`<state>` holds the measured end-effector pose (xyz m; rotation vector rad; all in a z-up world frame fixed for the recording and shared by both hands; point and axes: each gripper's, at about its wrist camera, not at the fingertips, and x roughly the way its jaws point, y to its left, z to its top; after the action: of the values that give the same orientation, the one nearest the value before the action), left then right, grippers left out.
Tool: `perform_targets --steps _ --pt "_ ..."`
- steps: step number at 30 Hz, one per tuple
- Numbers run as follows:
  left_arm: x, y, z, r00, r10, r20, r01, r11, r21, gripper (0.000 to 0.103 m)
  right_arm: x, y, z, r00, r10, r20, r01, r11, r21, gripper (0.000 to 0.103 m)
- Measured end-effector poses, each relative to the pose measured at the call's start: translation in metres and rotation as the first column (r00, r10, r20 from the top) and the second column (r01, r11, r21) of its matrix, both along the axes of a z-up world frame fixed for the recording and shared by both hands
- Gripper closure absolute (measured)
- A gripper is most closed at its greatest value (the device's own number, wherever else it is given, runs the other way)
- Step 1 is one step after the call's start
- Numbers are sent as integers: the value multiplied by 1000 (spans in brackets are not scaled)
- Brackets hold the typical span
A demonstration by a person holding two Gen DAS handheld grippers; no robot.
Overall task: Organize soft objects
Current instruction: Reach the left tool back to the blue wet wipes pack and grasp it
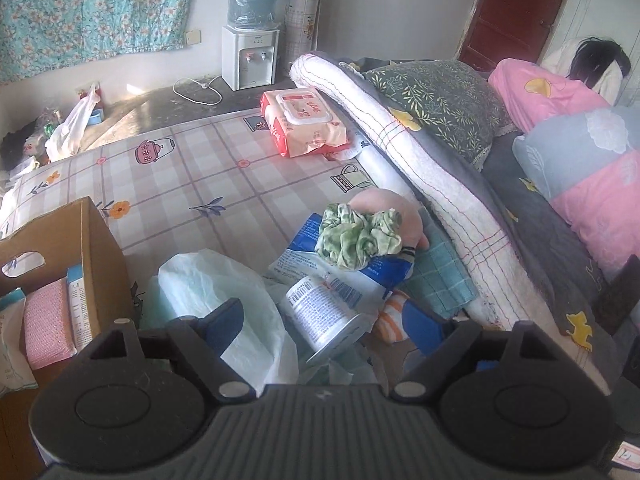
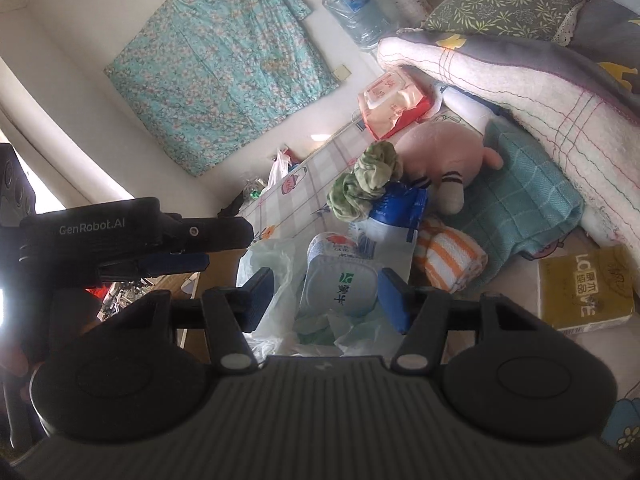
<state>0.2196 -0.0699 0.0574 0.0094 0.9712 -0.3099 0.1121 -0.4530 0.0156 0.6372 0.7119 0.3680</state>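
Left gripper (image 1: 326, 322): spread wide — nothing gripped.
Right gripper (image 2: 326, 292): parted, straddling can (image 2: 340, 280), pads apart.
Mat (image 1: 192, 176): bare checks beyond clutter.
Edges: box (image 1: 100, 248) left — quilt (image 1: 440, 184) right.

A bed (image 1: 192, 184) covered by a checked sheet is seen; a wipes pack (image 1: 304, 124), teal cloth (image 1: 444, 280) and cardboard box (image 1: 100, 248) are laid on it.

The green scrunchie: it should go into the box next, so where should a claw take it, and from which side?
Pinch the green scrunchie by its raised ruffled rim, coming from above. It lies loose on top of the blue-and-white pack, leaning against the pink plush toy, so a side approach would likely push those along too.
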Motion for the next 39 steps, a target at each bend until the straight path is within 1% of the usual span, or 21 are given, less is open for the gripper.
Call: perform_targets --steps 6,8,12,14,19,22,24,26,27,30,32,33,35,36,39 --pt "34 -26 -21 999 -39 -28 40 999 23 33 40 -30 -22 996 -81 -47 82 996 20 45" --pt "46 -32 -29 998 -49 -33 50 998 39 40 56 -34 -29 993 -99 -65 100 995 22 45" --pt "68 -42 -44 997 -57 -47 60 997 54 44 81 -34 -42 990 -92 -102 96 995 32 45" --pt "79 -45 -52 997 -54 -63 58 997 54 48 93 -30 -50 989 -79 -128 85 996 37 45" --pt "104 -40 -66 996 -5 -94 6 1000 5 48 117 -16 -67 984 -55 -169 61 997 35 45" --pt "115 -33 -74 991 29 -132 -33 999 -28 46 130 -9 -69 986 -47 -162 52 998 23 45" --pt "121 -26 -82 982 63 -177 -73 996 -49 45 138 -5 -71 986 -42 -164 46 999 20 45" --pt "125 -18 -90 970 86 -226 -107 991 -82 39 144 -1 -72 985 -32 -168 35 999 13 45" --pt "127 -13 -94 964 96 -249 -124 987 -102 38 147 1 -72 986 -24 -164 25 1000 4 45" --pt "130 -4 -99 951 104 -290 -148 980 -136 37 151 10 -70 989 -1 -146 -4 999 -35 47" --pt "130 1 -102 941 109 -319 -166 973 -158 37 155 18 -69 991 10 -131 -20 997 -69 50" --pt "130 2 -102 940 115 -322 -174 972 -161 37 157 22 -68 992 22 -126 -32 996 -80 57" --pt "129 5 -101 937 121 -327 -183 969 -166 37 158 30 -62 993 41 -108 -53 992 -117 62" --pt "128 7 -99 936 124 -330 -190 966 -175 37 157 34 -59 995 48 -93 -61 988 -140 68" --pt "121 13 -88 938 122 -324 -195 959 -204 37 150 45 -43 996 88 -25 -92 970 -225 75"
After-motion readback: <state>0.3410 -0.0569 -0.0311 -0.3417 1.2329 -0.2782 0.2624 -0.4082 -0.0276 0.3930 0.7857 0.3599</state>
